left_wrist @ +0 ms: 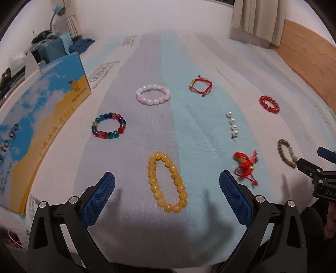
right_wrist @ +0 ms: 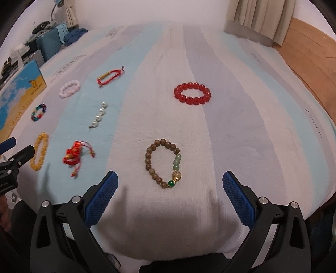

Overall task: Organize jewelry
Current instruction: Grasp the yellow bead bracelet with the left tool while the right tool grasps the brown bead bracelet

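Note:
Several bracelets lie spread on a striped cloth. A yellow bead bracelet [left_wrist: 167, 182] lies right in front of my left gripper [left_wrist: 167, 182], which is open with nothing held. A brown wooden bead bracelet [right_wrist: 163, 163] with green beads lies before my right gripper [right_wrist: 170, 181], also open and empty. Further off lie a red bead bracelet [right_wrist: 192, 93], a pink bead bracelet [left_wrist: 153, 94], a multicoloured bead bracelet [left_wrist: 108, 125], a red cord bracelet [left_wrist: 200, 87], a tangled red cord piece [left_wrist: 246, 164] and a string of white pearls [left_wrist: 232, 125].
A blue and yellow box [left_wrist: 40, 117] stands at the left edge of the cloth. Beyond it are a blue suitcase [left_wrist: 52, 49], clutter and a lamp. Curtains [left_wrist: 258, 19] and a wooden board [left_wrist: 310, 54] close the far right.

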`<move>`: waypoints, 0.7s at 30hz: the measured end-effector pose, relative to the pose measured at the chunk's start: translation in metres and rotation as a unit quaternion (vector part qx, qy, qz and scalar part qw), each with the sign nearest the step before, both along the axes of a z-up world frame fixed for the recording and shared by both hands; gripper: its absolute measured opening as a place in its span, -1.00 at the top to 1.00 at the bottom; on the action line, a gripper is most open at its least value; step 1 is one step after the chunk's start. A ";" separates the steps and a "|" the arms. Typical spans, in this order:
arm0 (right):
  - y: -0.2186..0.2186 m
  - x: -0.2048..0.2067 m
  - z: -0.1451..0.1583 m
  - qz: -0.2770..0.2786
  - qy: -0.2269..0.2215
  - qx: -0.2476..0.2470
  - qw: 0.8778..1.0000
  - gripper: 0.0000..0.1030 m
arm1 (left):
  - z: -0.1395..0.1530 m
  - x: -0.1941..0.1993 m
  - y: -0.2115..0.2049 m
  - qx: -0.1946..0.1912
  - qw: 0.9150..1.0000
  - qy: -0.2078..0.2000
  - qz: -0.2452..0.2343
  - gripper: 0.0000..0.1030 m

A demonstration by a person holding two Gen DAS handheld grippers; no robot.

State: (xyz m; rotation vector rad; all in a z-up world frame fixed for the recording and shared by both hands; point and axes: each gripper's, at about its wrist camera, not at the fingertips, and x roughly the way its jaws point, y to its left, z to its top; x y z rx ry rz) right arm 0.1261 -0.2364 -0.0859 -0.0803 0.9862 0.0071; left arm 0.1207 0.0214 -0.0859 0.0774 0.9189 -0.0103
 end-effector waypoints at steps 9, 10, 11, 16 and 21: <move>-0.009 0.031 -0.024 -0.005 0.031 0.001 1.000 -0.80 | -0.027 0.027 0.002 0.000 1.000 0.024 -0.003 -0.88; -0.009 0.033 -0.027 -0.004 0.033 0.003 0.999 -0.79 | -0.030 0.028 0.002 -0.001 1.000 0.027 -0.002 -0.88; -0.009 0.035 -0.029 -0.004 0.037 0.005 0.999 -0.75 | -0.033 0.030 0.002 -0.001 1.000 0.031 -0.002 -0.88; -0.009 0.039 -0.037 -0.002 0.037 0.011 0.999 -0.71 | -0.041 0.034 -0.001 0.011 1.000 0.027 -0.009 -0.85; -0.009 0.037 -0.037 0.006 0.033 0.019 0.999 -0.43 | -0.041 0.035 0.000 0.020 1.000 0.017 -0.008 -0.56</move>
